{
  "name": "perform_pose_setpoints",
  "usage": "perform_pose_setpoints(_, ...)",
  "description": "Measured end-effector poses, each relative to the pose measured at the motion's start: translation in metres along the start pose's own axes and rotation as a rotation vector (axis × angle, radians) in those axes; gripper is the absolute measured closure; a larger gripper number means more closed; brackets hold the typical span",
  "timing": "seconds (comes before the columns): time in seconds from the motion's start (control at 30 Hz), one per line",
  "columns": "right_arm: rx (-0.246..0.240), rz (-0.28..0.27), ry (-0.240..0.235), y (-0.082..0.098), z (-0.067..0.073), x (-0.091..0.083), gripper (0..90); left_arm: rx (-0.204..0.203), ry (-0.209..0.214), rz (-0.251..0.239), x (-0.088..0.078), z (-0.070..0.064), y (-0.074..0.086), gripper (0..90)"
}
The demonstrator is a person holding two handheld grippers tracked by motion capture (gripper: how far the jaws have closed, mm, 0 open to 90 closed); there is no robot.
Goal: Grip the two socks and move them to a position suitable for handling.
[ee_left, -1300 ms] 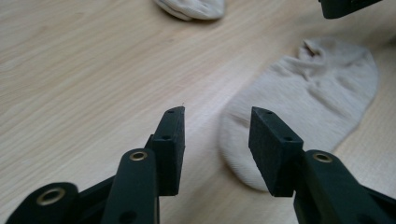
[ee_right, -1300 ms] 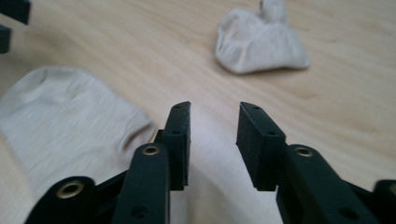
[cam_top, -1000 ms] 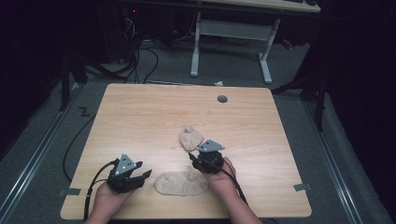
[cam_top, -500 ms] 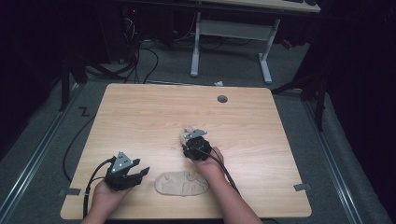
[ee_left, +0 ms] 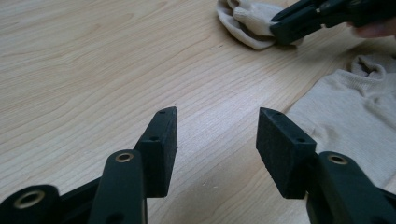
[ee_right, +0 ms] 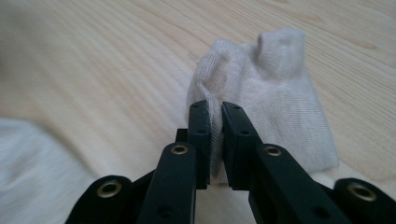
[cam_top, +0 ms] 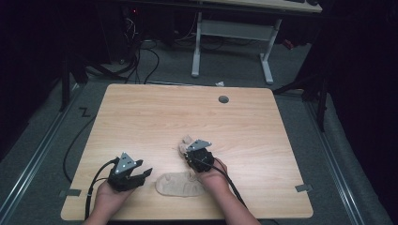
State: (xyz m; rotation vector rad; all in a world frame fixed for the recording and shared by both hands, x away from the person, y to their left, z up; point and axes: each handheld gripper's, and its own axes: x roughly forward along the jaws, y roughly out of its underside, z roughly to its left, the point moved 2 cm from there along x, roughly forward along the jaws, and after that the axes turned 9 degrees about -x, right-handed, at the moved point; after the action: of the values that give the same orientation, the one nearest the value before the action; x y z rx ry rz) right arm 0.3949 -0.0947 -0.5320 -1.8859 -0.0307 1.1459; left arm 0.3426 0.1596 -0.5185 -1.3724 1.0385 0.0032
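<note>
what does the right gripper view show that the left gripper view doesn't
Right gripper view alone: fabric of the bunched sock pinched between the right gripper's closed jaws. Left gripper view alone: the left gripper with its jaws wide apart over bare table, and the flat sock beside it. Both: the bunched sock, the right gripper on it, and the wooden table.
</note>
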Motion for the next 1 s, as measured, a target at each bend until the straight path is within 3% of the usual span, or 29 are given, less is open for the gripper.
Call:
perform_pose_setpoints(0.17, -0.001, -0.061, -0.019, 0.001, 0.012, -0.019, 82.6, 0.013, 0.002, 0.003, 0.005, -0.005, 0.000, 48.8)
perform_pose_setpoints(0.43, 0.019, -0.142, -0.047, 0.000, 0.022, -0.036, 82.6, 0.033, 0.009, 0.008, 0.013, -0.014, -0.002, 51.7)
perform_pose_setpoints(0.6, 0.023, -0.161, -0.050, -0.001, 0.024, -0.040, 82.6, 0.006, 0.034, 0.004, 0.023, -0.020, -0.007, 55.6)
perform_pose_setpoints(0.83, 0.029, -0.184, -0.060, -0.002, 0.025, -0.042, 82.5, 0.002, 0.073, 0.012, 0.043, -0.031, -0.020, 62.0)
perform_pose_setpoints(1.0, 0.026, -0.191, -0.061, -0.003, 0.025, -0.042, 82.5, 0.007, 0.007, 0.052, 0.070, -0.032, -0.025, 57.6)
